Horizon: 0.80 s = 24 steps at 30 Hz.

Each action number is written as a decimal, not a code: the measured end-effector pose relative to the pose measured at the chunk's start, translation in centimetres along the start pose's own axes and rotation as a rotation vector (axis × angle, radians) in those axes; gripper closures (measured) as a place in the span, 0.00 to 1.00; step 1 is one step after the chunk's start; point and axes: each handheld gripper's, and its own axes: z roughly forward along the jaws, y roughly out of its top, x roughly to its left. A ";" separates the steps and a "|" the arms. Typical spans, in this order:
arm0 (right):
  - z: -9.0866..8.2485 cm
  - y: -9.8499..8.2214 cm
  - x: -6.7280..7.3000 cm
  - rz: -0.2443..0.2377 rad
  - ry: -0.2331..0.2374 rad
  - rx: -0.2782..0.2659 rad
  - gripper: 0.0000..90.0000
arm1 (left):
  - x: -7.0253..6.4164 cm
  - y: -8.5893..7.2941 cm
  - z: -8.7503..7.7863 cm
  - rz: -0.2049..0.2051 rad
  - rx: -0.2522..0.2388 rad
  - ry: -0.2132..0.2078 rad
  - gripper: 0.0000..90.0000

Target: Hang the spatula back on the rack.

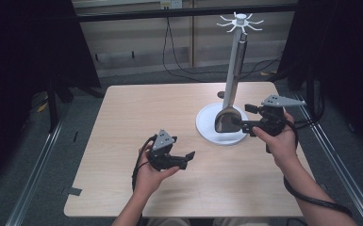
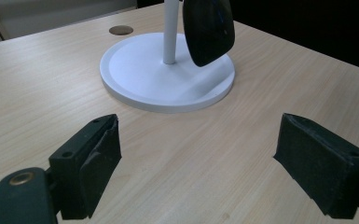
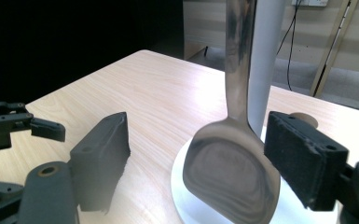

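Resting low over the near-left part of the bench (image 1: 136, 113), the left claw (image 1: 183, 159) stands wide open on nothing, pointing toward the stand (image 1: 202, 129) and well apart from it. The spatula (image 1: 226, 120) hangs upright from the stand's rack, long axis vertical, its blade just above the white base. The right claw (image 1: 246, 118), far nearer and held level from the right, has its jaws spread either side of the blade, pads apparently not pressing it.
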 end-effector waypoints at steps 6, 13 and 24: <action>-0.4 -1.2 0.3 -0.004 0.004 0.012 0.22 | 0.1 -0.1 0.0 0.001 0.002 0.005 0.15; -0.6 -2.2 0.7 -0.018 0.005 0.034 0.20 | 0.2 -0.2 0.0 -0.003 0.006 0.009 0.15; -0.8 -4.0 1.1 -0.016 0.018 0.057 0.19 | 0.3 -0.4 0.0 -0.010 0.006 0.012 0.15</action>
